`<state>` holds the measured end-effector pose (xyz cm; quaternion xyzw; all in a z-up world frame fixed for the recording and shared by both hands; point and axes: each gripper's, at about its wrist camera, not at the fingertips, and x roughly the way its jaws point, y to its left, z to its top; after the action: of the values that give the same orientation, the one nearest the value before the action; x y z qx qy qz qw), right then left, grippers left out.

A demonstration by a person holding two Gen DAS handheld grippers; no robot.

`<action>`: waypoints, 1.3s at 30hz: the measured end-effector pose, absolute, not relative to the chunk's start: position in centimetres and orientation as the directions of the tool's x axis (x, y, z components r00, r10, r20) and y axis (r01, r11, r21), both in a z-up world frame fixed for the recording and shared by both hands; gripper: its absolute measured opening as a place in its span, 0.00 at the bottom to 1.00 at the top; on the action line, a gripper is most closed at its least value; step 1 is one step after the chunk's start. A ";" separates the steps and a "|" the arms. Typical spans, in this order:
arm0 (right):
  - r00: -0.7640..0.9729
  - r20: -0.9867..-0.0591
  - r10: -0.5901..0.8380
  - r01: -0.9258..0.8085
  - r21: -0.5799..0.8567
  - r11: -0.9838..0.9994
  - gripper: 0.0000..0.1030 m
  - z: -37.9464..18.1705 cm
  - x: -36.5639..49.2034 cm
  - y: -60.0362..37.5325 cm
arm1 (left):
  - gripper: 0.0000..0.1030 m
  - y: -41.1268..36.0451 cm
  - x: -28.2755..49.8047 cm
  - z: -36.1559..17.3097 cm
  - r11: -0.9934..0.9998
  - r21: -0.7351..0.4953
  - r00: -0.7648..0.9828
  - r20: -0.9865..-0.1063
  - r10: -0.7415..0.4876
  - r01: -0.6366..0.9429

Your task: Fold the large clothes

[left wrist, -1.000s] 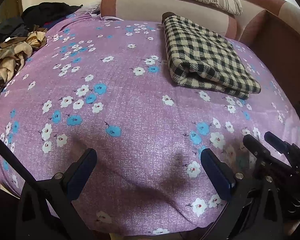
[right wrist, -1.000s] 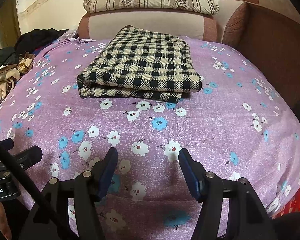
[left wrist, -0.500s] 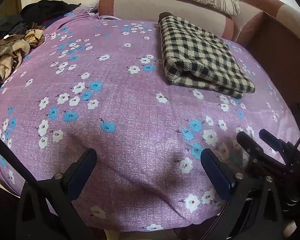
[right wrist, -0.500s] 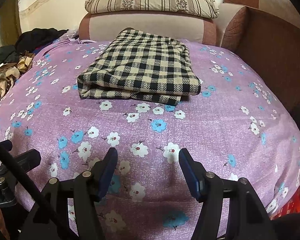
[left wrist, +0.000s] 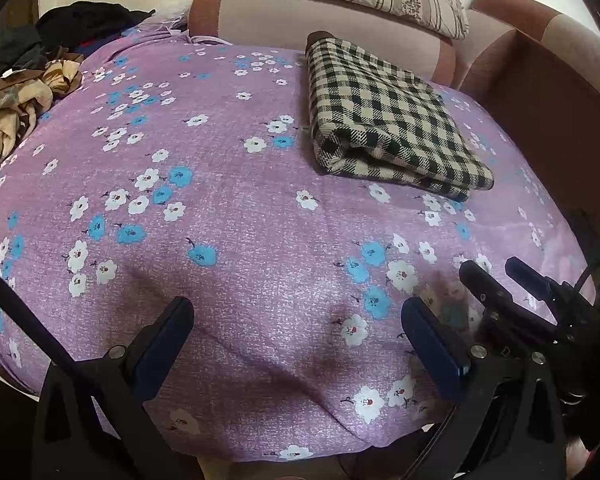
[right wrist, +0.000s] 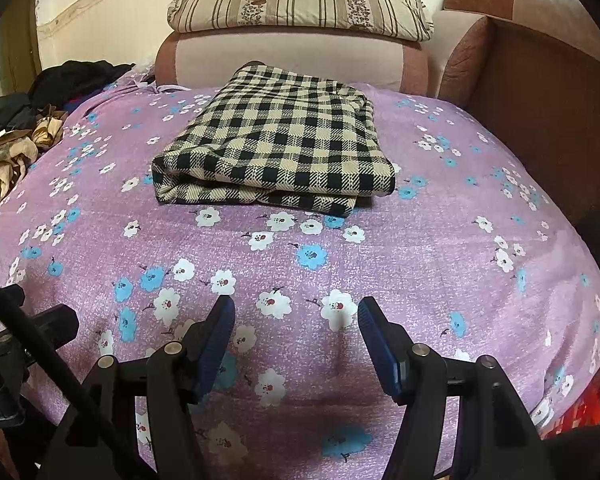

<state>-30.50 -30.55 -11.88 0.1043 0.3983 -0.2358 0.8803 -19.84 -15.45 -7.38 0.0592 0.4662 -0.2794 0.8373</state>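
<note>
A black-and-cream checked garment (right wrist: 276, 144) lies folded in a flat rectangle at the far middle of the purple flowered bedcover (right wrist: 440, 248). In the left wrist view the checked garment (left wrist: 384, 120) sits far right. My left gripper (left wrist: 296, 320) is open and empty over the near edge of the bedcover (left wrist: 228, 200). My right gripper (right wrist: 296, 320) is open and empty, well short of the garment. The right gripper's black fingers (left wrist: 496, 292) also show at the lower right of the left wrist view.
A heap of unfolded clothes, tan patterned (left wrist: 16, 116) and black (left wrist: 80, 20), lies at the far left. A striped pillow (right wrist: 300, 0) rests on the pink sofa back (right wrist: 284, 60). A brown armrest (right wrist: 540, 92) borders the right side.
Both grippers have drawn back slightly toward the near edge, so the folded garment looks a little farther away. Both stay open and empty.
</note>
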 end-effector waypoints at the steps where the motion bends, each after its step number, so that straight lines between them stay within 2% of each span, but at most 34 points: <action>1: 0.572 -0.750 -0.333 0.499 -0.004 0.867 0.67 -11.8 -30.5 -30.5 | 1.00 -15.4 -19.9 -7.4 0.835 -0.165 0.409 -0.811 -0.418 0.526; 21: 0.586 -0.729 -0.354 0.498 -0.020 0.867 0.67 -11.8 -30.7 -30.4 | 1.00 -15.5 -20.1 -7.4 0.831 -0.157 0.420 -0.803 -0.423 0.534; 33: 0.601 -0.663 -0.447 0.534 -0.083 0.841 0.67 -10.7 -32.5 -29.5 | 1.00 -14.3 -21.6 -5.2 0.814 -0.179 0.455 -0.753 -0.474 0.552; 39: 0.609 -0.657 -0.443 0.542 -0.062 0.838 0.70 -10.4 -34.3 -27.9 | 1.00 -13.5 -23.2 -4.0 0.791 -0.177 0.469 -0.722 -0.509 0.586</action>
<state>-34.34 -27.92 -10.38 0.0716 0.3455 -0.2755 0.8942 -23.19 -13.48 -4.00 0.0479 0.4039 -0.3200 0.8557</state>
